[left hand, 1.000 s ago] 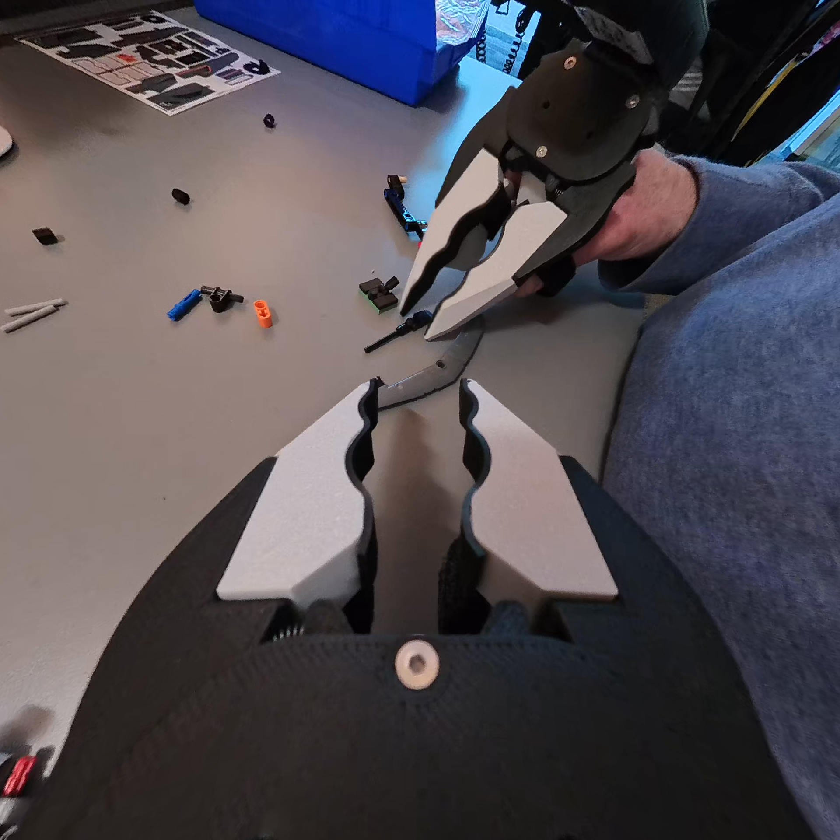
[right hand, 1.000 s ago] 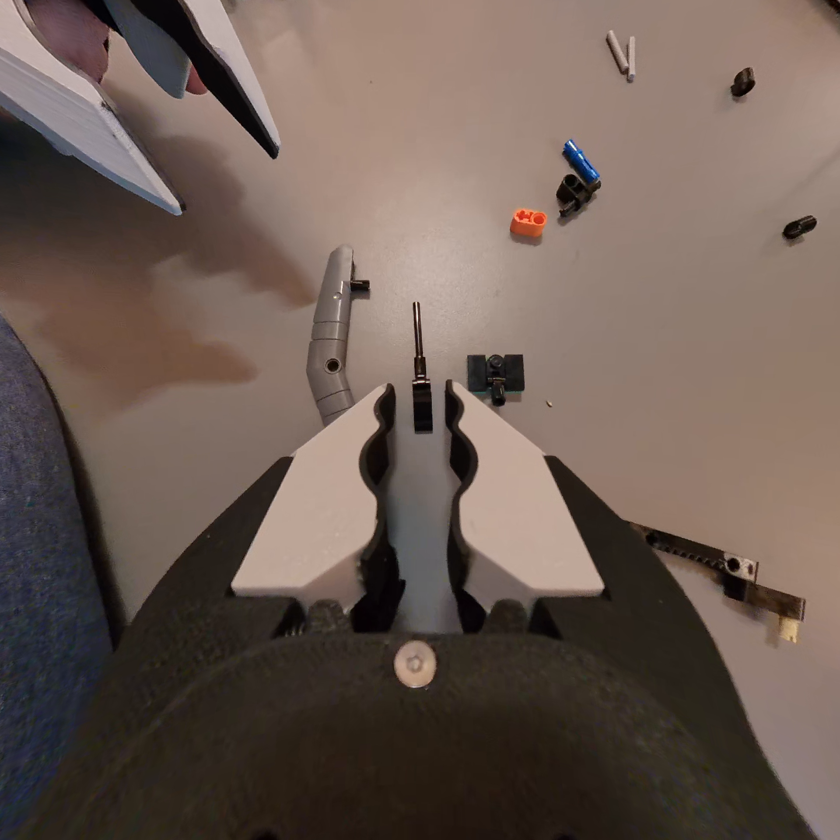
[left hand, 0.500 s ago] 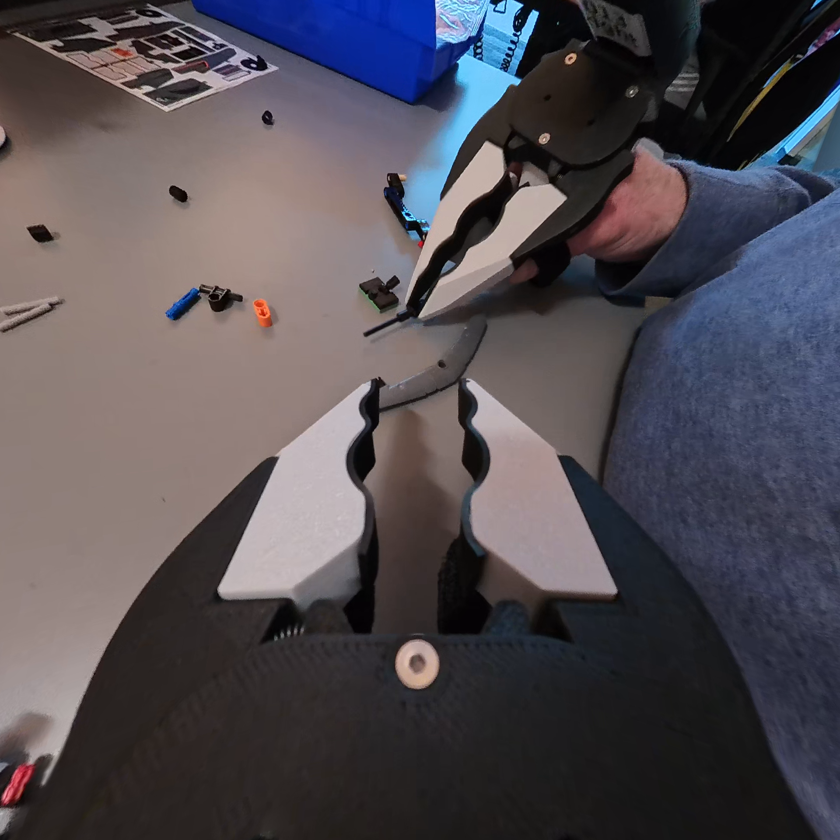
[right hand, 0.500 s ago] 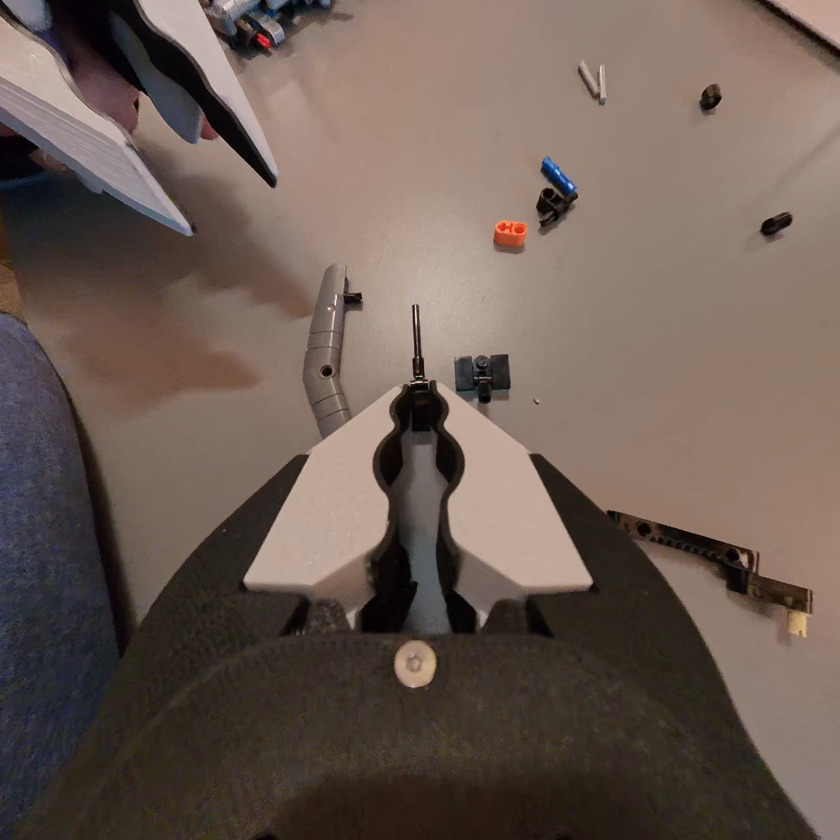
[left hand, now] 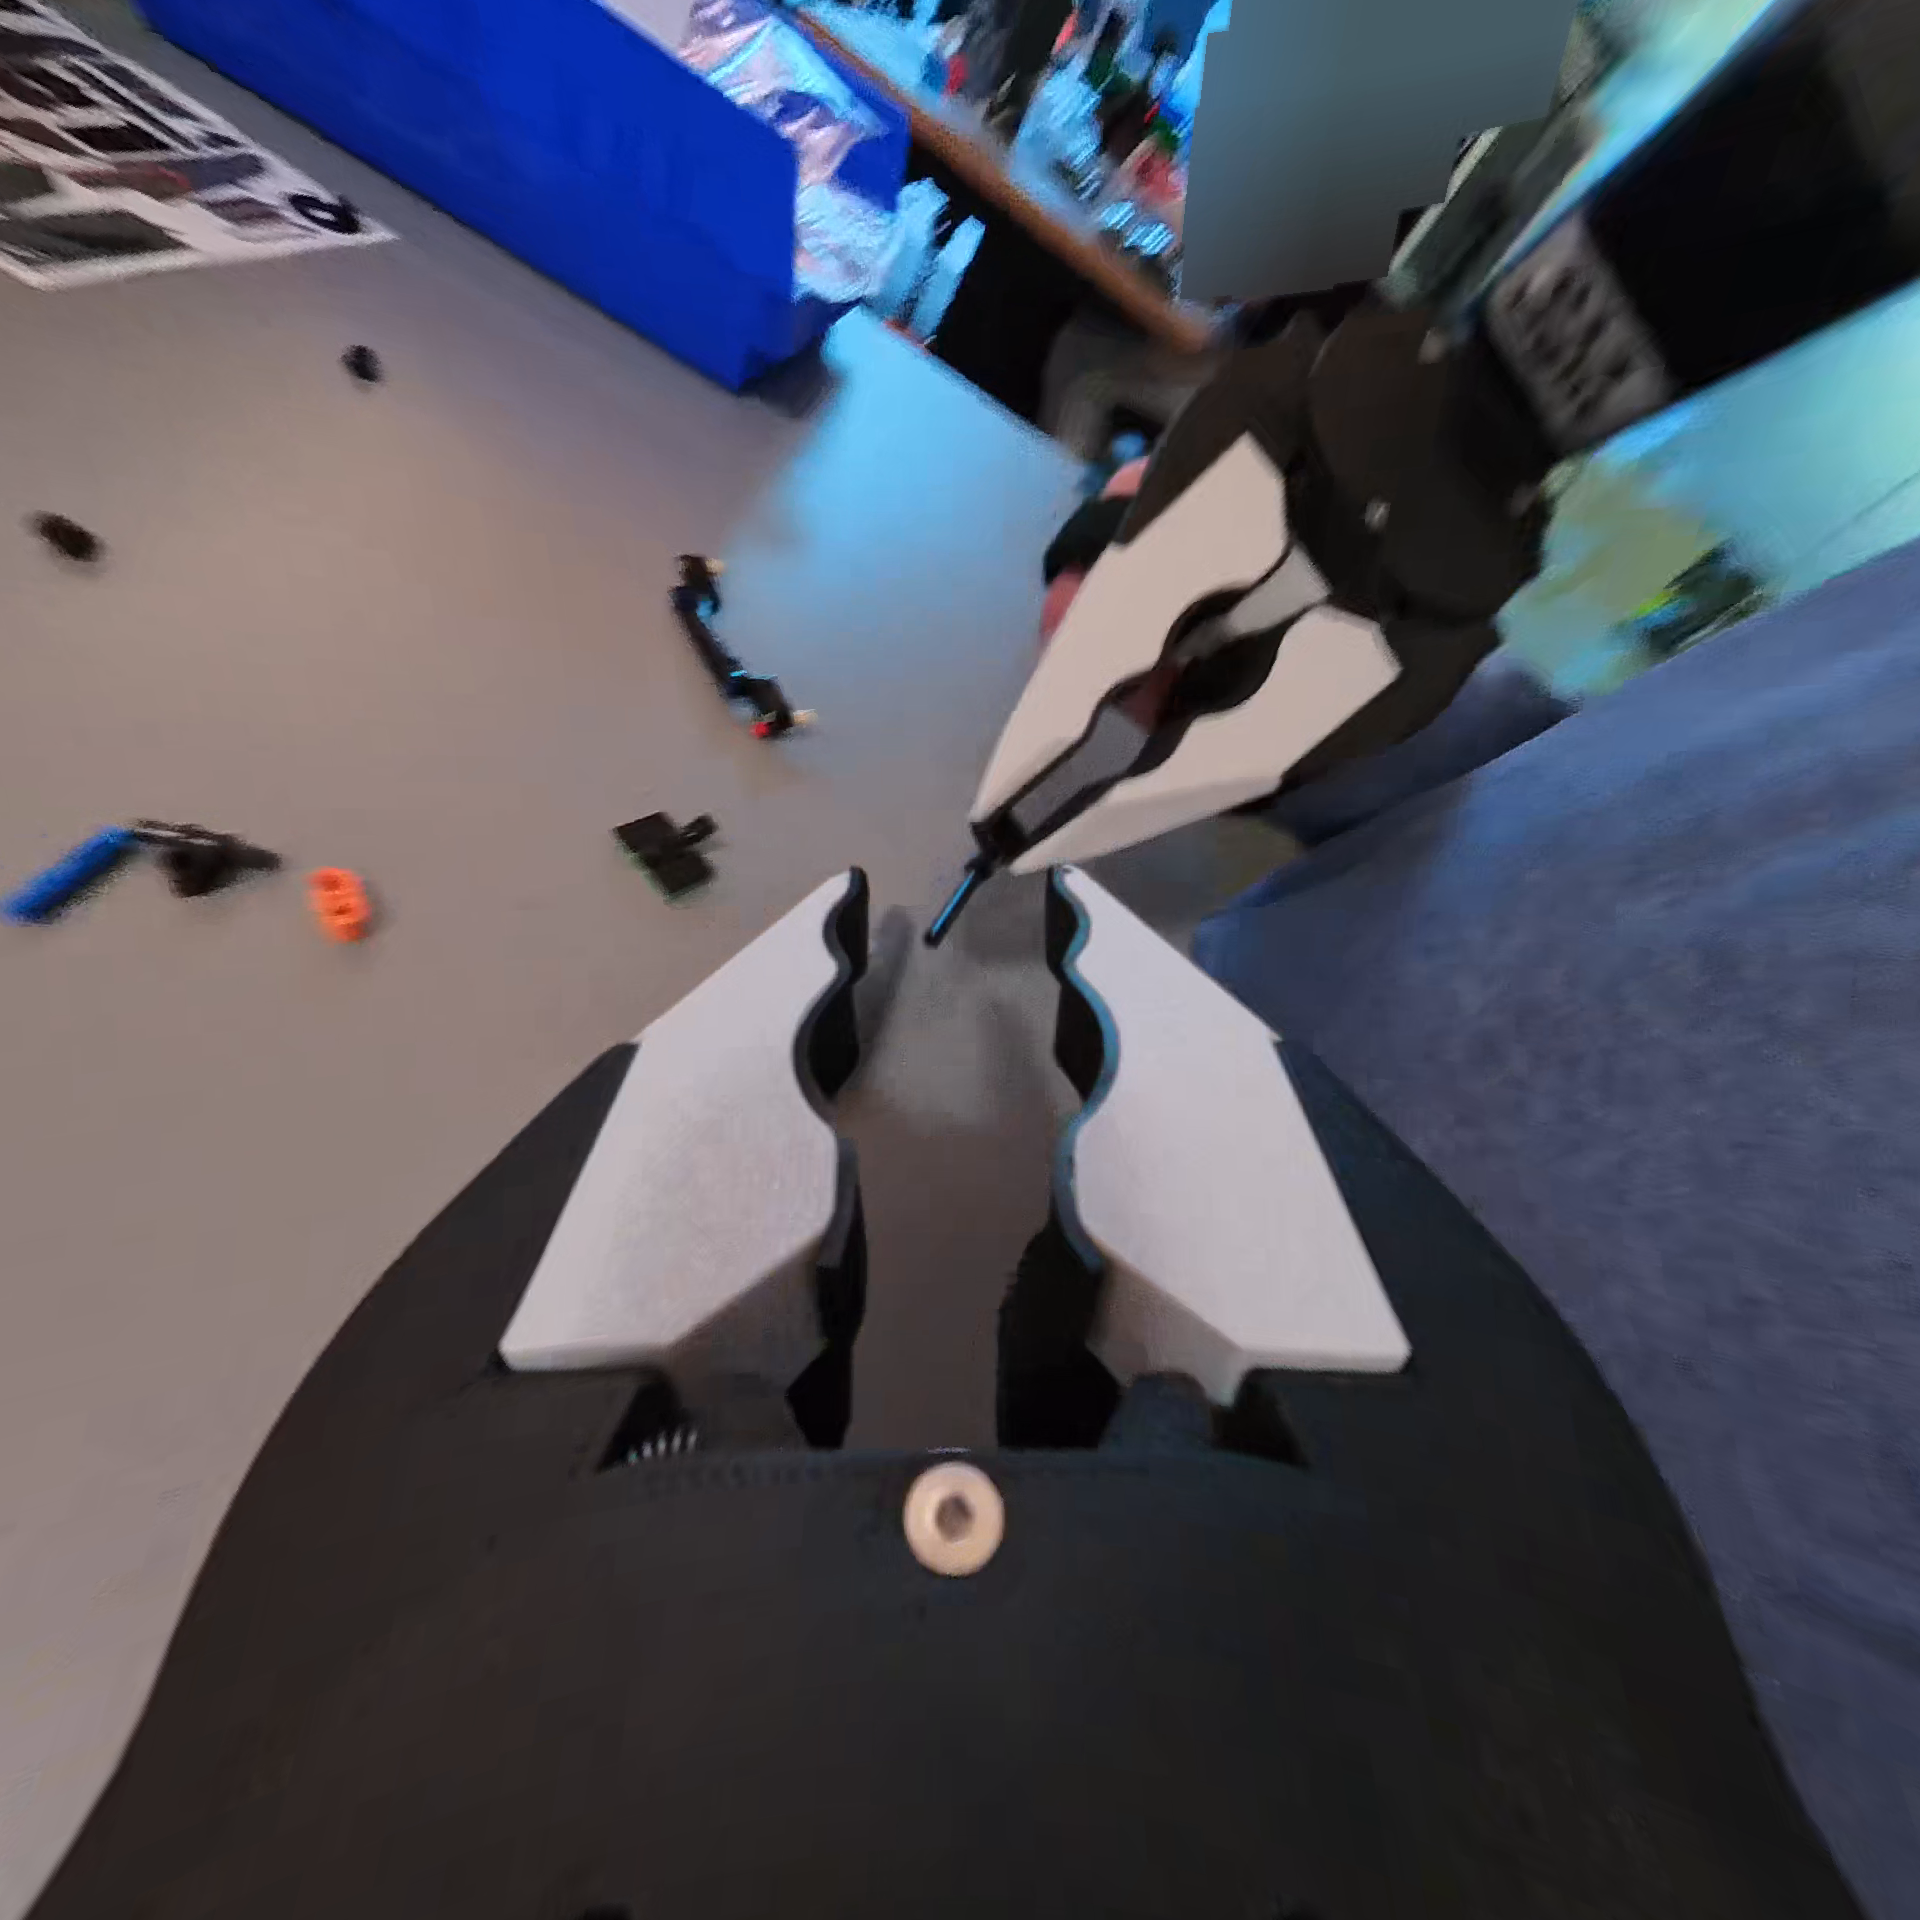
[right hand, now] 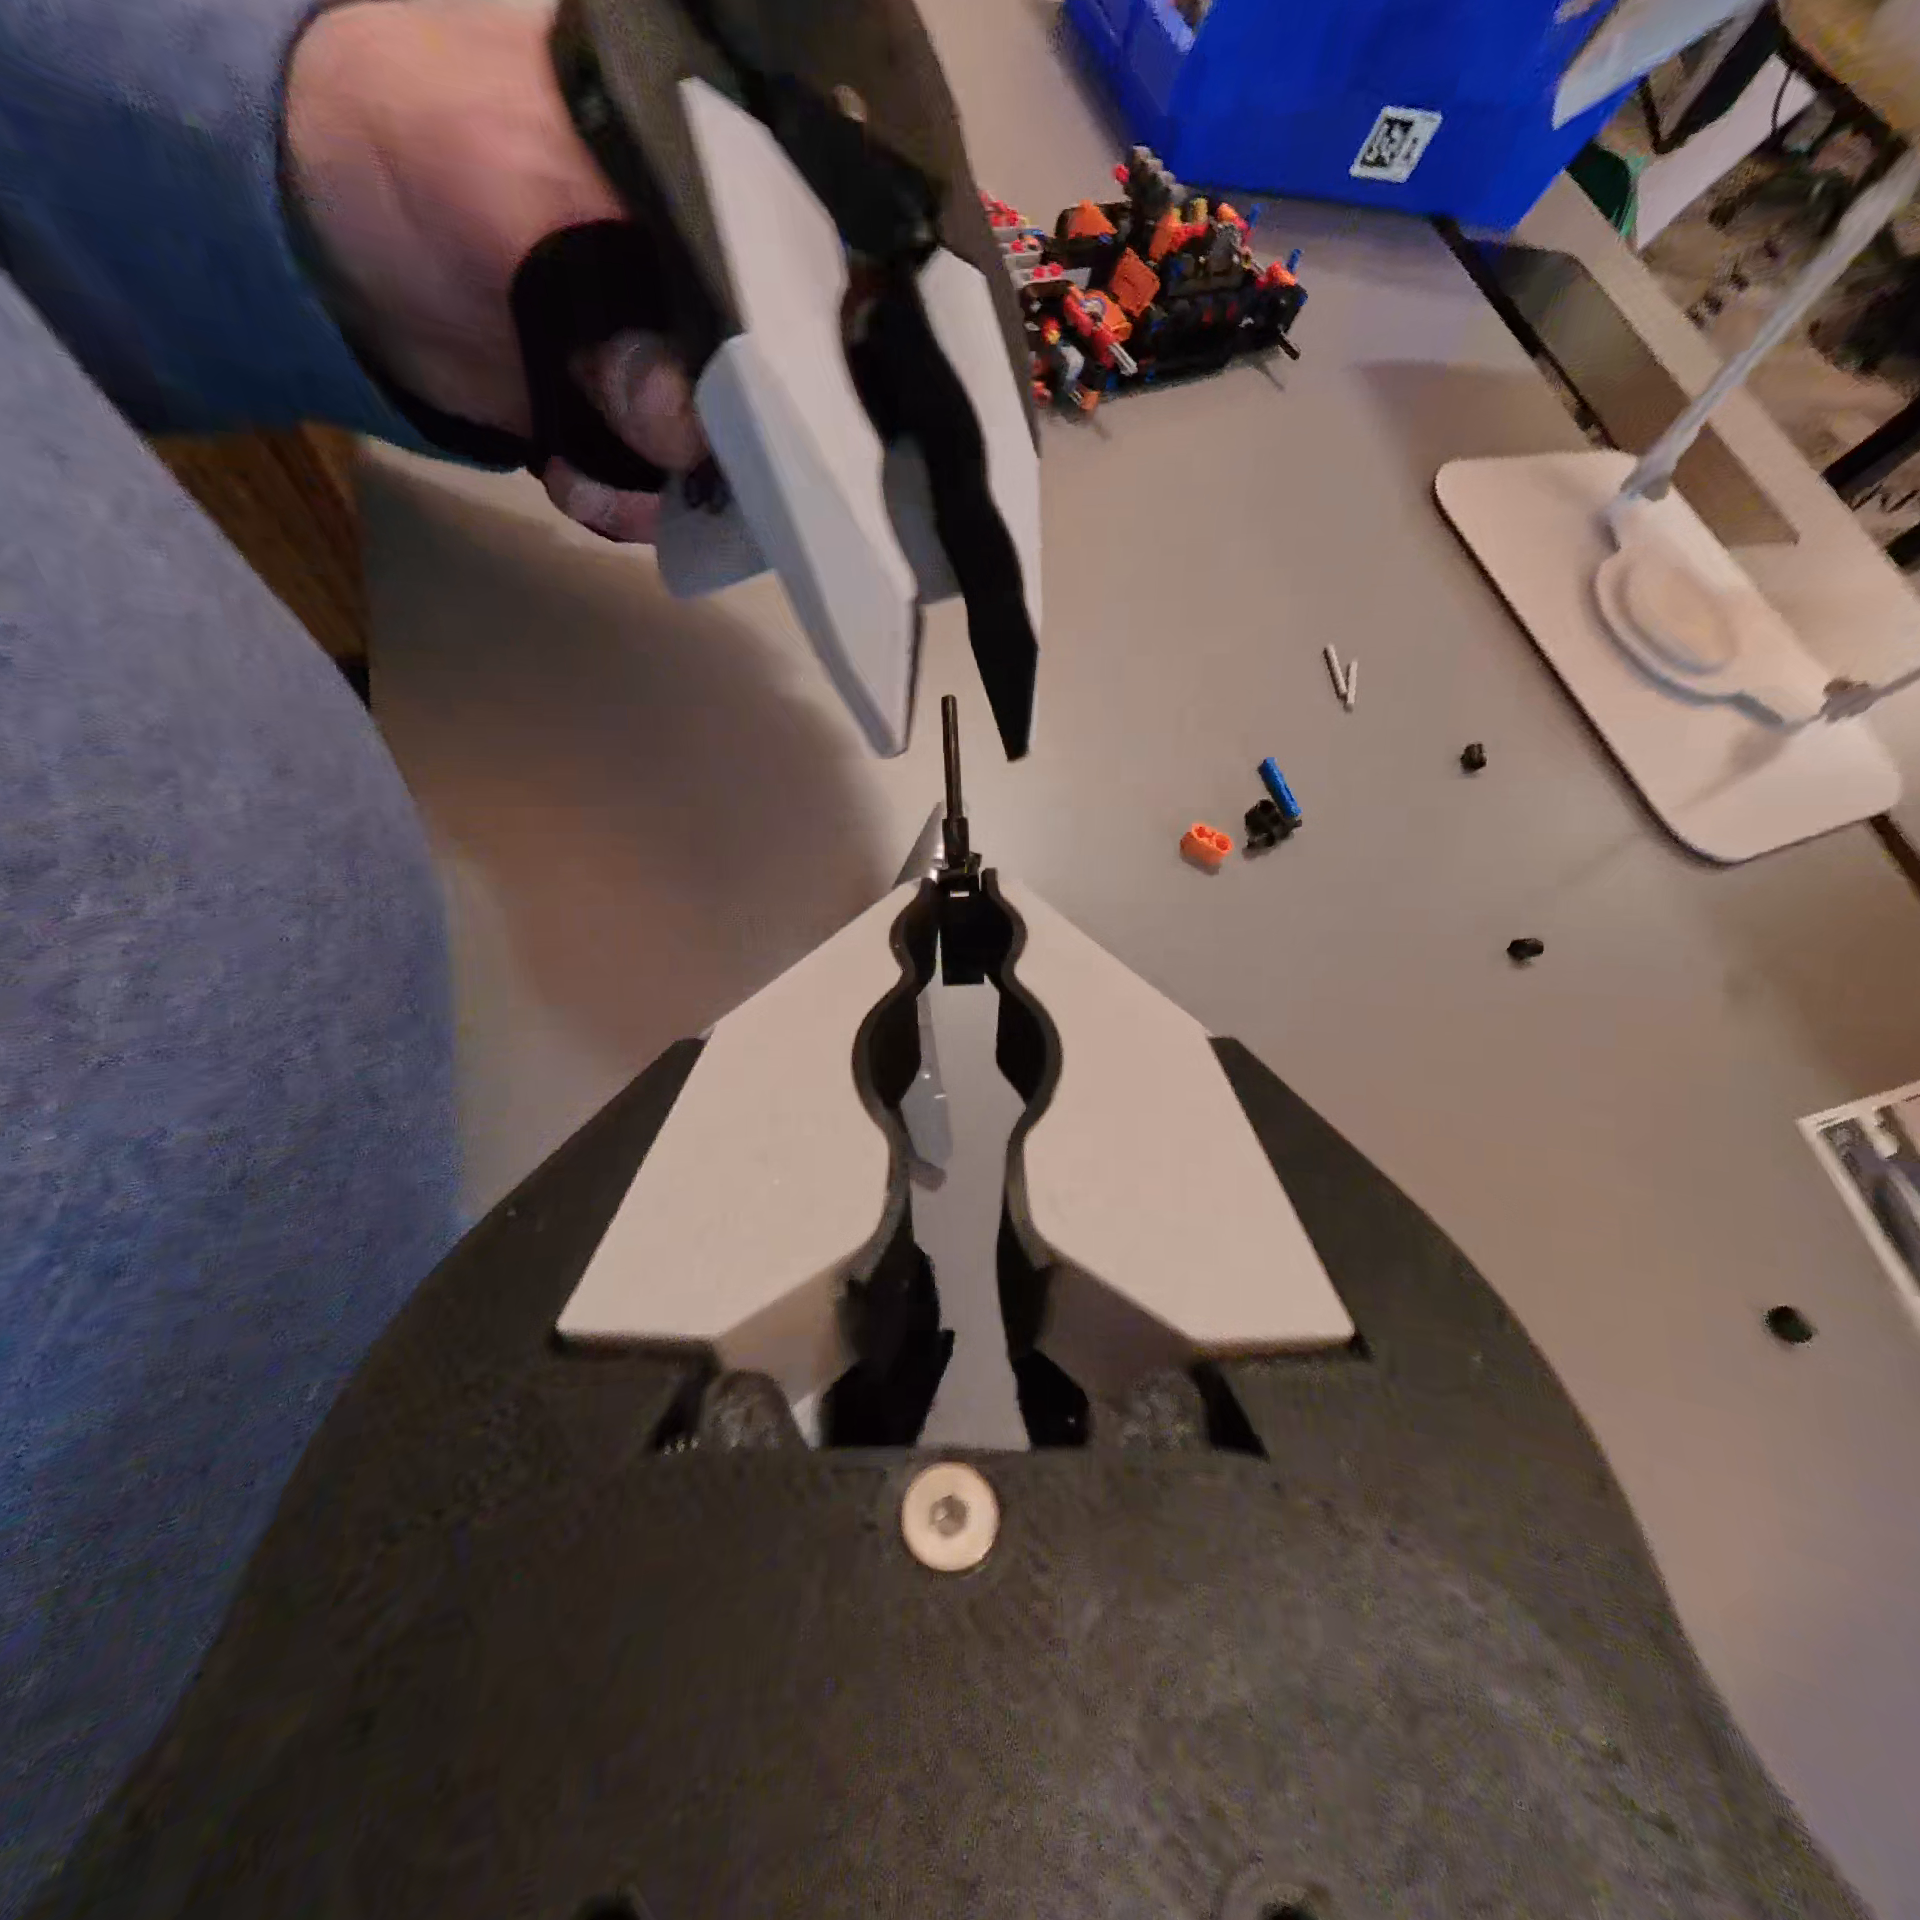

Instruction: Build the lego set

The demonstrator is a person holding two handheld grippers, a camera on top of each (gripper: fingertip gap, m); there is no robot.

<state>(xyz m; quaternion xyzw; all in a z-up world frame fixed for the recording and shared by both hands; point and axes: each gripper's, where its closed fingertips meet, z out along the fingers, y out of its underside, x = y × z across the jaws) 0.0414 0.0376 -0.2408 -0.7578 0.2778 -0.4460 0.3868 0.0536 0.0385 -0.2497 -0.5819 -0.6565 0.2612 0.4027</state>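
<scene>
the right gripper [right hand: 958, 883] is pinched shut on a thin black axle piece [right hand: 951, 774], lifted off the grey table [right hand: 1299, 1091]. the left gripper [right hand: 951, 743] hangs empty, jaws parted, straddling the axle's free tip. the grip looks shallow, though blur hides detail, so a nudge could twist it loose. the table edge is near; 2 loose pieces, an orange connector [right hand: 1205, 844] and a blue pin [right hand: 1278, 787], lie well apart.

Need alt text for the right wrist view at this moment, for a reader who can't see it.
The right gripper is shut on a thin black axle piece, whose rod points up toward the open left gripper, held in a hand just above it. Behind, on the grey table, lie small loose parts, a partly built model and a blue bin.
</scene>
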